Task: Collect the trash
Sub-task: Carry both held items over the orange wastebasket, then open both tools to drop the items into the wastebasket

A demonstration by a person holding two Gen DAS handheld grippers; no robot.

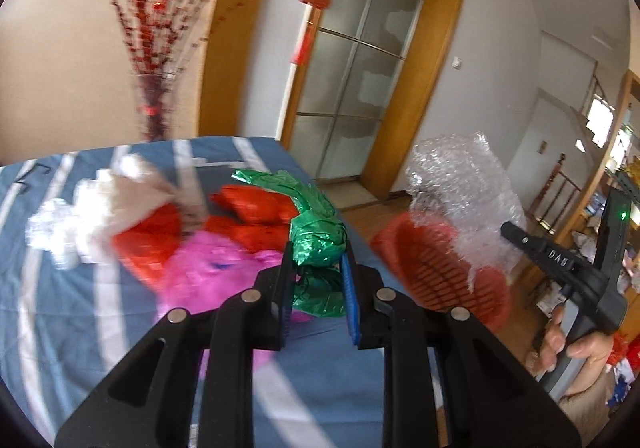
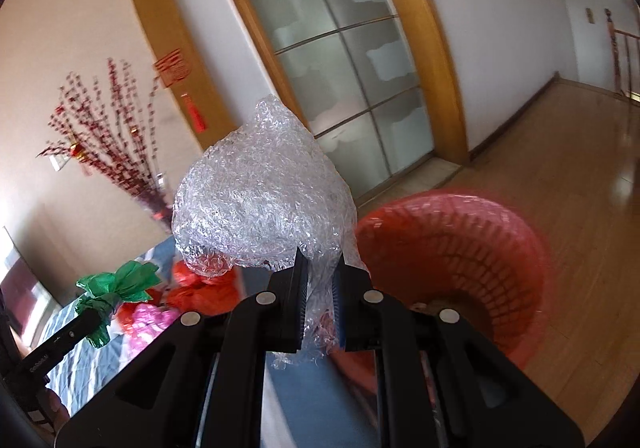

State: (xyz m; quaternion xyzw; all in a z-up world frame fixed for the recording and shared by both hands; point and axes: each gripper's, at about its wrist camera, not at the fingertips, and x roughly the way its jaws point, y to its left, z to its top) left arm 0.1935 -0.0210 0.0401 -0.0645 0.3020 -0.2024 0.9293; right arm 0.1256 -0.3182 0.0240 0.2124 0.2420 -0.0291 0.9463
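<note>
Left tool [image 1: 318,260] is pinching a green plastic bag [image 1: 316,236]; right tool [image 2: 320,268] is gripping bubble wrap [image 2: 260,192] beside the red basket [image 2: 460,248].

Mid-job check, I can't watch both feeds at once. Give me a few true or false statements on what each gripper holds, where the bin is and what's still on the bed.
1. The left gripper is shut on a green plastic bag. True.
2. The right gripper holds nothing. False: it is shut on a wad of bubble wrap.
3. The red slatted basket stands on the wooden floor beside the bed. True.
4. The bubble wrap already lies inside the basket. False: it is held up in the right gripper, above and beside the rim.
5. The blue striped bedsheet has been cleared. False: red bags, a pink bag and white paper lie on it.
</note>
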